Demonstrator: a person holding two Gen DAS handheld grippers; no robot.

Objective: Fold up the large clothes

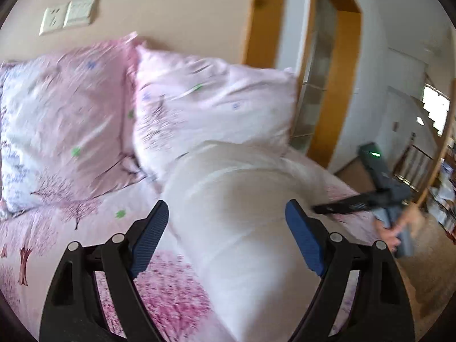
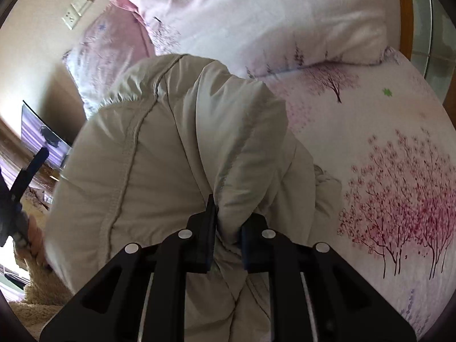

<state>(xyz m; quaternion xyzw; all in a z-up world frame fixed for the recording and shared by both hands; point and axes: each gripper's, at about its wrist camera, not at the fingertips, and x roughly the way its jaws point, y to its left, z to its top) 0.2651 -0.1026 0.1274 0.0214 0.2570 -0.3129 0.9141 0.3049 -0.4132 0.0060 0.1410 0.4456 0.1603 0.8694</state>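
A puffy off-white padded jacket (image 1: 242, 213) lies bunched on a bed with a pink cherry-tree sheet (image 1: 57, 228). In the left wrist view my left gripper (image 1: 228, 239) is open, its blue pads either side of the jacket, not closed on it. In the right wrist view the jacket (image 2: 159, 154) fills the middle, and my right gripper (image 2: 228, 228) is shut on a thick fold of it. The right gripper also shows in the left wrist view (image 1: 379, 196), at the jacket's right side. The left gripper shows at the left edge of the right wrist view (image 2: 25, 176).
Two pink patterned pillows (image 1: 199, 105) lean against the beige wall at the head of the bed. A wooden door frame (image 1: 327, 85) and open doorway stand right of the bed. Wall sockets (image 1: 68, 14) sit above the pillows. A dark screen (image 2: 42, 136) stands at the left.
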